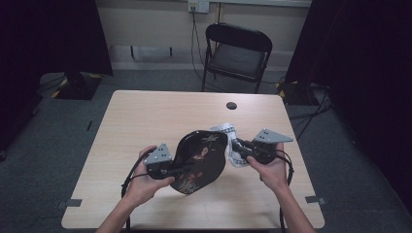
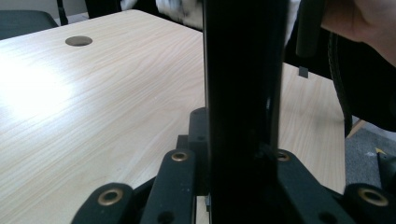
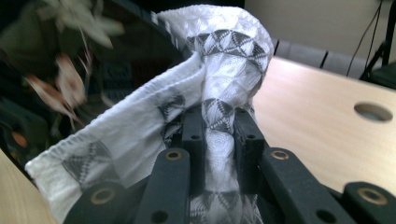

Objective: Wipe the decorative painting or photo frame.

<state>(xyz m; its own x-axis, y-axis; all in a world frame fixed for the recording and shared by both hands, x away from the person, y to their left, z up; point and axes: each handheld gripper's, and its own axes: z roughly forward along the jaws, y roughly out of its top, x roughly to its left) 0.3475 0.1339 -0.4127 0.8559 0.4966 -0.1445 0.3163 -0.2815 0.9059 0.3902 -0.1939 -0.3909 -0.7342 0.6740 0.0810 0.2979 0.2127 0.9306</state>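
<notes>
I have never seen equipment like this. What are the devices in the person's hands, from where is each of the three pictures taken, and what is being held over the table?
A person stands at a wooden table and holds a hand tool in each hand. Each tool ends in a gripper with two black jaws.

The high view comes from a fixed camera above the person. The other two come from small cameras that ride on the grippers and look along their jaws.

The left gripper is shut on the edge of a black lacquer tray with a flower pattern, held tilted above the table. In the left gripper view the tray appears edge-on as a dark band.

The right gripper is shut on a white patterned cloth, which it holds against the tray.

A black folding chair stands behind the table.
</notes>
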